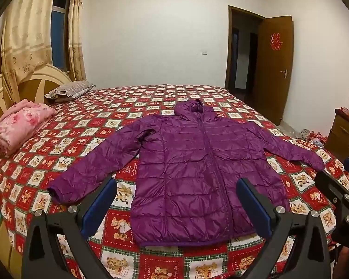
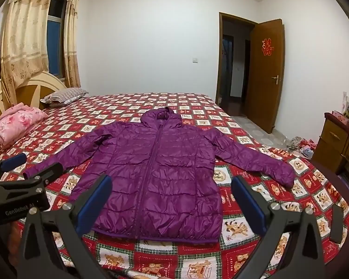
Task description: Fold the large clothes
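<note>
Both tools, left (image 1: pixel 175 200) and right (image 2: pixel 172 197), spread empty | purple quilted hooded jacket (image 1: pixel 197 162) flat ahead, hem nearest, hood farthest | each sleeve nearer its own-side tool

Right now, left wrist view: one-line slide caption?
Open left gripper hovers above purple jacket spread flat, zipped, on bed.
</note>
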The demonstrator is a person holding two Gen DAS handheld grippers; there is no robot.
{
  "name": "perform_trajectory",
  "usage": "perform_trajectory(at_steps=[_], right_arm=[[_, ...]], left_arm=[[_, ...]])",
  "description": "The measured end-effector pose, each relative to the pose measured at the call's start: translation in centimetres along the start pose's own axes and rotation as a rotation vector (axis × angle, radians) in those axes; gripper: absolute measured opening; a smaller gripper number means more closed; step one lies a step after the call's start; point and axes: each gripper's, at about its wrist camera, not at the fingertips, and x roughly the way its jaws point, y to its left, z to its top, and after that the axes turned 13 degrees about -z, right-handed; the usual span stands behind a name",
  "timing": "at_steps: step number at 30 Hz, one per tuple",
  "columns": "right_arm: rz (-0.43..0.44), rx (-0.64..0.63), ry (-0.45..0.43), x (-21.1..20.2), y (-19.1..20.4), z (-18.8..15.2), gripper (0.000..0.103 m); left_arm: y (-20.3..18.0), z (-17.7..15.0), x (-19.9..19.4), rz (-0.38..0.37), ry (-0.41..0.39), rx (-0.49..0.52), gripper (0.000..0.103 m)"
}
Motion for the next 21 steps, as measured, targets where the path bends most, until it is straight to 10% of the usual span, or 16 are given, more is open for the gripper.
perform_trajectory(at_steps=[21], right_arm=[[-0.002,-0.002,0.006,0.22,0.27,0.14,0.103]], left_arm=[[0.48,0.07,0.04,0.009,-0.006,-0.005,0.102]])
